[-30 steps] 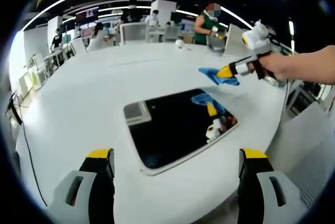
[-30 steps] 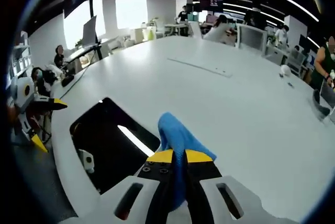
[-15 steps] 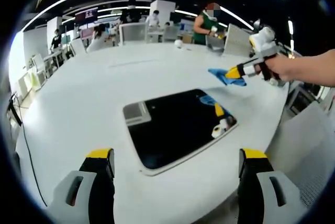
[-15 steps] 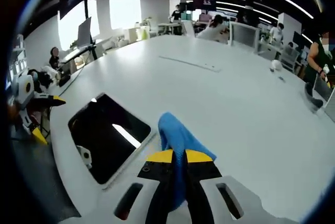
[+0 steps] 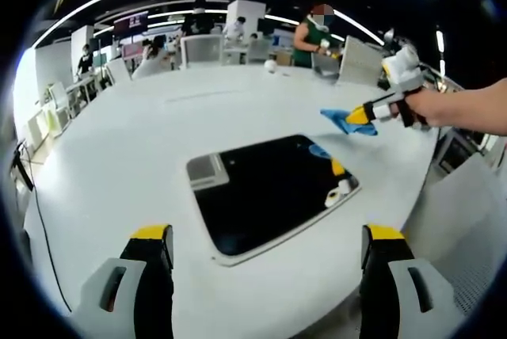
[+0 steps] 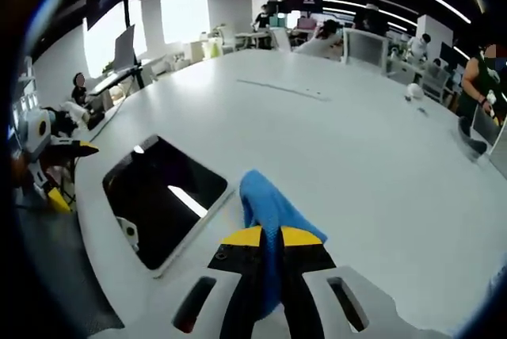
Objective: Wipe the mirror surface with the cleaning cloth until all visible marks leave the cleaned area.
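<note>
Left gripper view: my left gripper [image 5: 265, 276] sits at the bottom of frame, jaws wide apart, nothing between them. Mirror [image 5: 265, 191] lies flat on the white table [image 5: 119, 149], centre frame, dark glass w/ pale border, near the table's lower right edge. Glass reflects a bit of blue and yellow at its right side. Marks on the glass: can't tell at this res.

Right gripper [image 5: 366, 114] comes in from the right, upper right of frame, held by a hand [image 5: 432, 108]. It is closed on the blue cloth [image 5: 342, 119]. Cloth hangs above the table past the mirror's far right corner, apart from the glass.

Right gripper view: right gripper [image 6: 269, 238] at bottom centre, yellow tips pinched together on the cloth [image 6: 268, 204], which bunches up ahead of the tips. Mirror [image 6: 162, 196] sits left of centre, beside the cloth, not under it; a bright strip of light reflects in it. Left gripper [image 6: 62, 173] shows at the far left edge, jaws spread.

Background, both views: open office, desks, several people [image 5: 307, 36] at the far side of the table.
</note>
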The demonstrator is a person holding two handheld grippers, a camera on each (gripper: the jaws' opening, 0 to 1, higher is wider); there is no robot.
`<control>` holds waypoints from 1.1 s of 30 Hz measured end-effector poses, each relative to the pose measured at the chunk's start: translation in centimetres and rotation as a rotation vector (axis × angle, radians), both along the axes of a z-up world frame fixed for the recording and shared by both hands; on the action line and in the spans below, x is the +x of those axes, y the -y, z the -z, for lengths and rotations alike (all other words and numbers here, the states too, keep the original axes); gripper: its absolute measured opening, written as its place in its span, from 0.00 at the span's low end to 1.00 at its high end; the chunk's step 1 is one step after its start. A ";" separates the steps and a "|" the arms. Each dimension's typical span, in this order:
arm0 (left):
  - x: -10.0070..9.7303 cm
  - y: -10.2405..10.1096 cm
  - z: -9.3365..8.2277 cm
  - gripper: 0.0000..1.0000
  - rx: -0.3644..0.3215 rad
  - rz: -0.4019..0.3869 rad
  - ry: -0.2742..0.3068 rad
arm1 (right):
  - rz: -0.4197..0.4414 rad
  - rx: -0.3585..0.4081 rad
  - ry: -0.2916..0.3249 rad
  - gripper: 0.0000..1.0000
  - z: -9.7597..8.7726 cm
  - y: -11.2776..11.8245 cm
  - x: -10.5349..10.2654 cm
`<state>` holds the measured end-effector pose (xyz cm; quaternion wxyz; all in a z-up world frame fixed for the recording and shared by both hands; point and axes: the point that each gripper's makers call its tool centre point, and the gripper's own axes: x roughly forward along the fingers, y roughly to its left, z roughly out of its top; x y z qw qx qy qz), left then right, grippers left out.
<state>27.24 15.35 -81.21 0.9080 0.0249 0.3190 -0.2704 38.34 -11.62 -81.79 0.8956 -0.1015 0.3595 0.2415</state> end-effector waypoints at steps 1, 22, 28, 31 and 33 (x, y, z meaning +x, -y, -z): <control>0.0 0.0 0.0 0.99 0.000 0.000 0.000 | 0.001 0.000 0.001 0.02 0.1 0.0 0.0; 0.0 -0.3 0.0 0.99 0.000 -0.014 -0.003 | 0.026 -0.071 -0.050 0.02 3.5 -0.1 -1.5; 0.0 -0.3 0.1 0.99 0.002 -0.013 -0.007 | -0.022 -0.117 -0.020 0.04 3.8 0.1 -1.3; -0.1 -0.2 0.2 0.99 0.003 -0.011 -0.008 | -0.040 -0.125 -0.009 0.09 3.9 0.2 -1.2; -0.1 -0.2 0.2 0.99 0.002 -0.011 -0.010 | -0.051 -0.129 -0.009 0.17 3.8 0.2 -1.3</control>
